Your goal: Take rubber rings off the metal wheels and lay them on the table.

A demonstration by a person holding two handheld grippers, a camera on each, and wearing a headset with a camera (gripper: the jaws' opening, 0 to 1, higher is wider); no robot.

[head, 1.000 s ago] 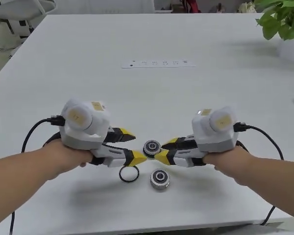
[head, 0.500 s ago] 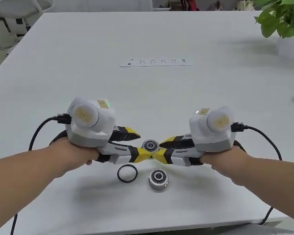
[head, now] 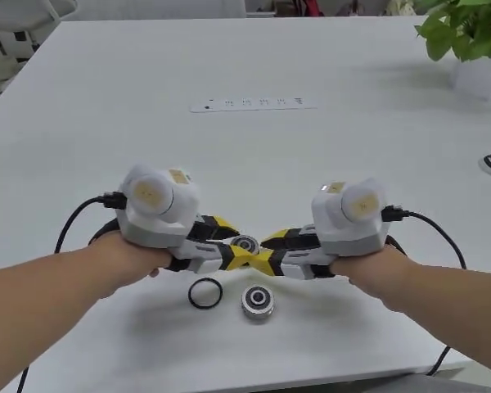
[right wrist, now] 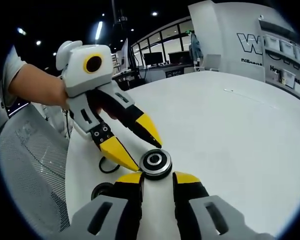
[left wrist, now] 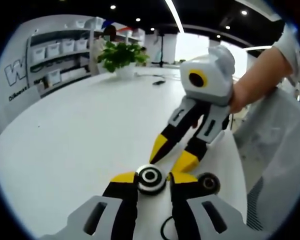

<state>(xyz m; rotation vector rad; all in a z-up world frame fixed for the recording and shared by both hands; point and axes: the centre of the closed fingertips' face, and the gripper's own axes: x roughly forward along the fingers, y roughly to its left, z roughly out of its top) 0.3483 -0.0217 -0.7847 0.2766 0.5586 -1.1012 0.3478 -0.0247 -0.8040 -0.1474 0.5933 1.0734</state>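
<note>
Left hand-held gripper (left wrist: 154, 177): jaws pinch the metal wheel (head: 245, 244) near the front of the table (head: 311, 147).
Right hand-held gripper (right wrist: 158, 177): tips meet the same wheel's rim; we cannot tell whether they grip.
Freed rubber ring (head: 205, 293): lies flat beside a second wheel (head: 258, 300).
Technique: we judge it best to steady the wheel and hook only the ring's edge, peeling outward.

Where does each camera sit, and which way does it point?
Head view: on the headset, looking forward and down at the table; both forearms, left gripper and right gripper show.
Left gripper view: on the left gripper, looking along its jaws at a metal wheel; the right gripper faces it.
Right gripper view: on the right gripper, pointing the opposite way; the left gripper faces it.
Shared: both gripper views see that wheel at their jaw tips.
</note>
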